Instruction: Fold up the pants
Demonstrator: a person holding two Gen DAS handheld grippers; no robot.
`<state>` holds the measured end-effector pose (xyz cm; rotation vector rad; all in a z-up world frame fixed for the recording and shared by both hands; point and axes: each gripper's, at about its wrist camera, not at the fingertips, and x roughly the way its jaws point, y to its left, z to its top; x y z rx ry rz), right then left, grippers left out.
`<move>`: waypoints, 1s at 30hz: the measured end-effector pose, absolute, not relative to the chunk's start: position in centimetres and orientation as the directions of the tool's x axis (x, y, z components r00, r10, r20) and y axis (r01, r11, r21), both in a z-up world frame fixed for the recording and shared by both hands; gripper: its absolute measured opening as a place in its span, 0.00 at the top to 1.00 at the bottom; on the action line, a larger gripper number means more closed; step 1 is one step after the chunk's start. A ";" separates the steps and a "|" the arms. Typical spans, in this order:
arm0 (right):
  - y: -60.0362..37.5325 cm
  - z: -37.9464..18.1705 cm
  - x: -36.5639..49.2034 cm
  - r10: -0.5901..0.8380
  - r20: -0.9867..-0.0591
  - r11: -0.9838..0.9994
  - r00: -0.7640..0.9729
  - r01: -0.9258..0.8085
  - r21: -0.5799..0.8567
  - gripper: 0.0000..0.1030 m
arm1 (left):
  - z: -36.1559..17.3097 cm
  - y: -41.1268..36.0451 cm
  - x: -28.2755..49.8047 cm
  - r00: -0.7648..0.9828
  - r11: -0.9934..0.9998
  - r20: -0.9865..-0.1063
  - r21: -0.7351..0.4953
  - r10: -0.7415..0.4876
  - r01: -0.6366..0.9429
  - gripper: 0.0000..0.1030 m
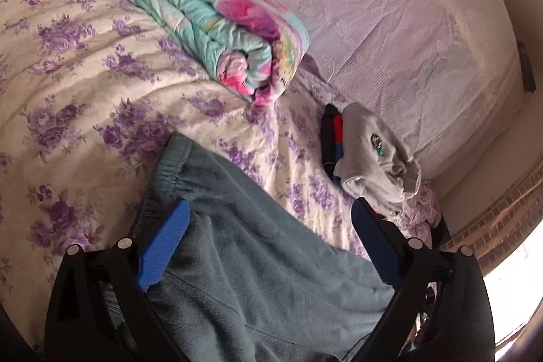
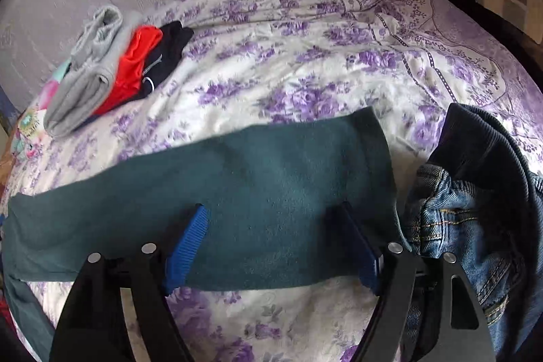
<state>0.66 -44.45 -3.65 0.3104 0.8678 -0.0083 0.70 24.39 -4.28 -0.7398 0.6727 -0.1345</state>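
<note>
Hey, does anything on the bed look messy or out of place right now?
Only the jeans: they lie crumpled in a heap at the right of the teal pants, unlike the folded clothes stacked farther back. Nothing looks spilled or damaged.

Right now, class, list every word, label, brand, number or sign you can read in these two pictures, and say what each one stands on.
None can be read.
Grey folded garment: a small round dark and green badge, too small and blurred to read.
Dark folded garment in the pile: a thin pale curved mark, no letters to make out.
Jeans: only yellow stitching, no label showing.
Teal pants: no text or tag in view.
</note>
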 end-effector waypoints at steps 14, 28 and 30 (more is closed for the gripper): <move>-45.1 -2.6 -0.4 0.121 -0.694 0.948 0.710 0.125 0.293 0.11 | -3.9 31.5 -3.4 0.893 0.617 -0.436 -0.735 -0.114 -0.280 0.11; -47.6 1.5 -18.3 0.061 -0.272 0.829 0.960 0.103 0.549 0.10 | -7.0 29.2 -18.3 0.815 0.609 -0.416 -0.787 -0.403 -0.100 0.11; -47.6 1.4 -20.0 0.071 -0.235 0.809 0.969 0.082 0.582 0.10 | -6.6 27.7 -17.2 0.770 0.684 -0.522 -0.712 -0.368 -0.155 0.09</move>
